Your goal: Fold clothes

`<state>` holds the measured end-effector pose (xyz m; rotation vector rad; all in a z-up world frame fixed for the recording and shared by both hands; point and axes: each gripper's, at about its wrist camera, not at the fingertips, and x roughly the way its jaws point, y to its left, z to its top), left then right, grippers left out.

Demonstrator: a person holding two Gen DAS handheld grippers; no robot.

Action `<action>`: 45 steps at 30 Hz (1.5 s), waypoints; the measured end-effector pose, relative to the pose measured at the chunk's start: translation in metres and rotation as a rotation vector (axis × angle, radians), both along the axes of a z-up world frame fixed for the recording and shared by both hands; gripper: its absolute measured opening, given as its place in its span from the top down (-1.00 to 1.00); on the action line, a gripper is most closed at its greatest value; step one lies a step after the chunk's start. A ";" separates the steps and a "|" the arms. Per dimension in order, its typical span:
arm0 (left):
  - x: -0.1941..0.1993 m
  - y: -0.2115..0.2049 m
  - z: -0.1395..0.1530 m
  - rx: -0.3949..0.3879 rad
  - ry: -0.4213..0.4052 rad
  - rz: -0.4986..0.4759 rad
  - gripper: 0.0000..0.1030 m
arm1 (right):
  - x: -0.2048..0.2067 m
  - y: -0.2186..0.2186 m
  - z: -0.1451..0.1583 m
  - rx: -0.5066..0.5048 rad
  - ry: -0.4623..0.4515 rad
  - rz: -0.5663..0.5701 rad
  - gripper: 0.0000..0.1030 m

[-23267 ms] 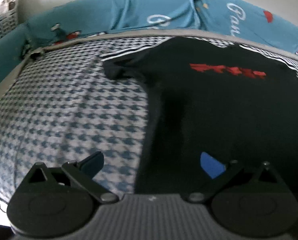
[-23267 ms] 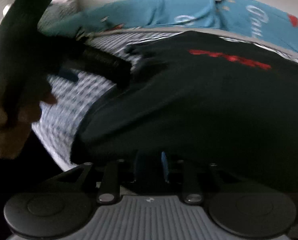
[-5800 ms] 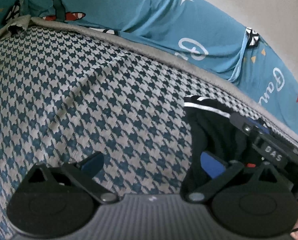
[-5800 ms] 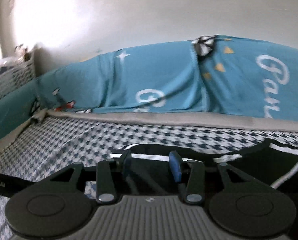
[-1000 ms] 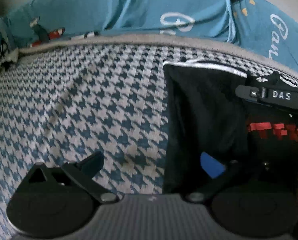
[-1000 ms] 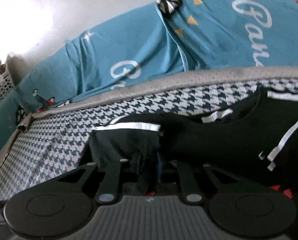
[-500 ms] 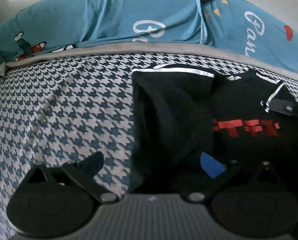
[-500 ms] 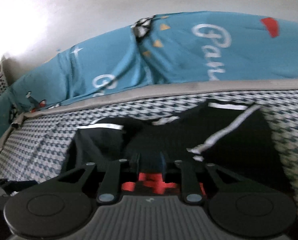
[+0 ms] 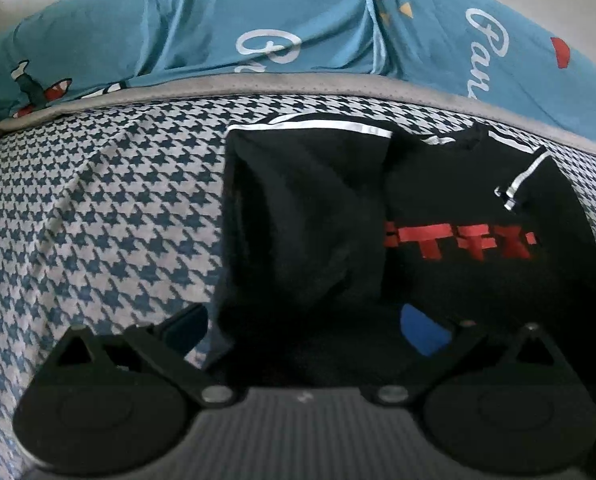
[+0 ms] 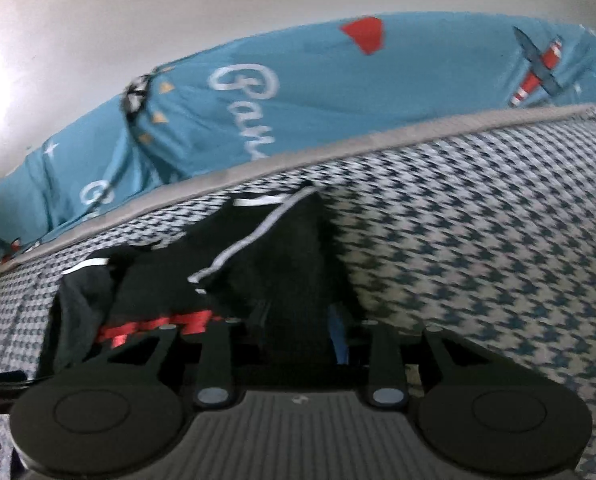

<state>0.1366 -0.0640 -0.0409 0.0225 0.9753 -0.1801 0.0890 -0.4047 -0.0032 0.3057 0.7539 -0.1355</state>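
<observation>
Left wrist view: left gripper (image 9: 304,326) tilts steeply down, jaws wide apart, gripping nothing — black shirt (image 9: 378,216) lies mid-frame on the houndstooth bed (image 9: 97,208). Right gripper (image 10: 298,332) angles down, jaws opening, shirt fabric between them.

Both views are taken from gripper-mounted fisheye cameras, tilted downward over a houndstooth bed cover (image 9: 109,216) and faced toward a teal printed sheet (image 9: 257,32) along the far edge. The black T-shirt (image 9: 306,216) is seen close below the left wrist camera. By the right wrist camera, the same T-shirt (image 10: 281,248) is viewed from its right side. T-shirt, cover and sheet are shared.
</observation>
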 end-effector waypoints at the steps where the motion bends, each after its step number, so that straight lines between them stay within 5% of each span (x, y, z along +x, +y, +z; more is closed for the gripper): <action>1: 0.000 -0.002 0.000 -0.001 0.000 -0.002 -1.00 | -0.001 -0.004 -0.002 0.004 0.007 -0.007 0.39; 23: 0.007 -0.017 -0.013 0.015 0.030 0.001 -1.00 | -0.005 -0.058 -0.032 0.205 0.051 -0.032 0.06; 32: 0.006 -0.015 -0.013 0.019 0.023 -0.007 -1.00 | 0.000 -0.046 -0.038 0.146 0.029 0.027 -0.15; 36: 0.006 -0.014 -0.012 0.012 0.025 0.003 -1.00 | 0.001 -0.037 -0.040 0.089 0.020 0.055 0.09; 38: 0.006 -0.014 -0.012 0.013 0.025 0.003 -1.00 | 0.002 -0.035 -0.041 0.092 0.016 0.068 0.45; 45: 0.005 -0.016 -0.012 0.013 0.026 0.007 -1.00 | 0.002 -0.036 -0.042 0.137 0.012 0.081 0.73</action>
